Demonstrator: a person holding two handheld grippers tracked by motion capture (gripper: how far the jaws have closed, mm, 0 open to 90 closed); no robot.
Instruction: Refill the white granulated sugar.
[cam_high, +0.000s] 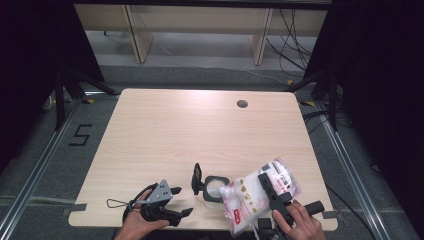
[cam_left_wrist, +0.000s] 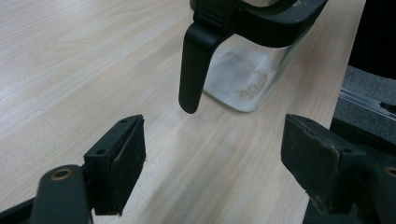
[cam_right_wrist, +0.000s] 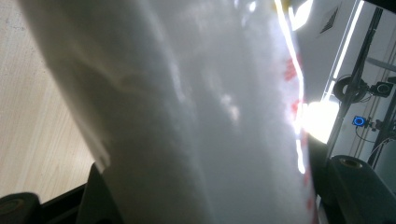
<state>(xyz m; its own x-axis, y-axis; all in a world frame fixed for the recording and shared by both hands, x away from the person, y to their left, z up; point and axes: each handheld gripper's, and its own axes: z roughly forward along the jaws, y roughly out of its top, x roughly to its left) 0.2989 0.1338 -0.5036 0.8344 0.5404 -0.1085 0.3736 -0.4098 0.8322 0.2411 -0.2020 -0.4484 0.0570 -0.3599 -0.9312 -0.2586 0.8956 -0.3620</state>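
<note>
A clear jar (cam_high: 214, 191) with a black collar and a flipped-up black lid (cam_high: 196, 178) stands near the table's front edge. In the left gripper view the jar (cam_left_wrist: 245, 77) holds a little white powder, and its lid (cam_left_wrist: 195, 65) hangs down in front. My left gripper (cam_high: 181, 200) is open just left of the jar, its pads (cam_left_wrist: 130, 161) wide apart with nothing between them. My right gripper (cam_high: 270, 192) is shut on a white plastic bag (cam_high: 260, 195) with red print, held tilted, one corner over the jar's mouth. The bag (cam_right_wrist: 196, 112) sits between the jaws.
The light wooden table (cam_high: 200, 130) has a round cable hole (cam_high: 242, 104) at the back right. Its front edge runs just below both hands. Dark floor, rails and stand legs surround the table.
</note>
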